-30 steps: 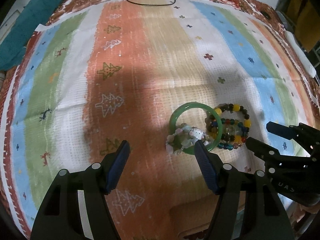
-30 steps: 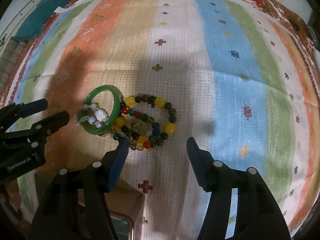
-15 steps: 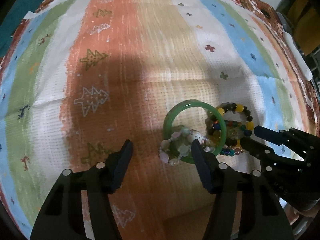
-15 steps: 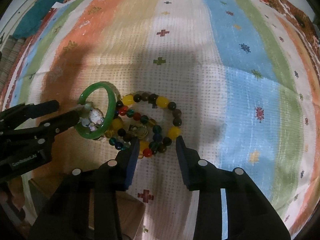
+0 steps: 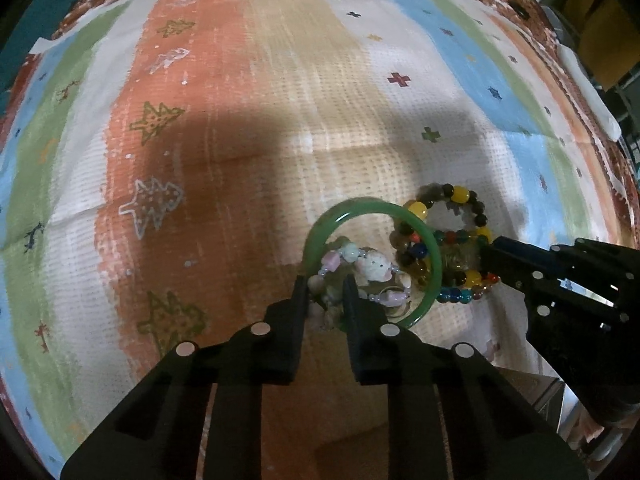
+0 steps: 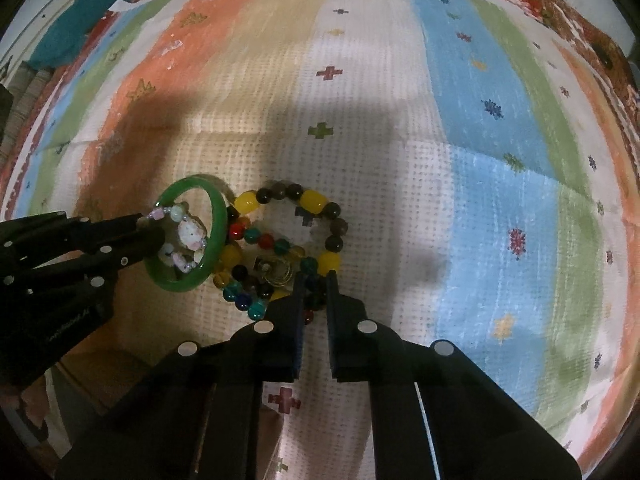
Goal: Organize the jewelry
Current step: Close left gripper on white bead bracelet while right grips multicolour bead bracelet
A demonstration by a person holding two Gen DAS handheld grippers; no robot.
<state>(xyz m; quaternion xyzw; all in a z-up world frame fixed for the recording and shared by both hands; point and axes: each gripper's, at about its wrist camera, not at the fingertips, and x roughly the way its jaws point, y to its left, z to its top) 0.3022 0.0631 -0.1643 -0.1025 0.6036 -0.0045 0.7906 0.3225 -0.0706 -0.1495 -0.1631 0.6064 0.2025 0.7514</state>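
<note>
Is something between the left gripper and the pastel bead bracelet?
No. The left gripper already has its jaws closed on the pastel bead bracelet, which lies across the green bangle.

- My left gripper [image 5: 326,294] has moved in and closed from wide open onto the pale bracelet [image 5: 362,276].
- My right gripper [image 6: 314,286] has narrowed from open to clamping the beads [image 6: 280,246].

Both wrist cameras look steeply down, close over the striped cloth [image 5: 280,92], sharing the jewelry pile: green bangle [image 5: 434,256] [image 6: 218,224], beaded bracelets [image 6: 316,202].
</note>
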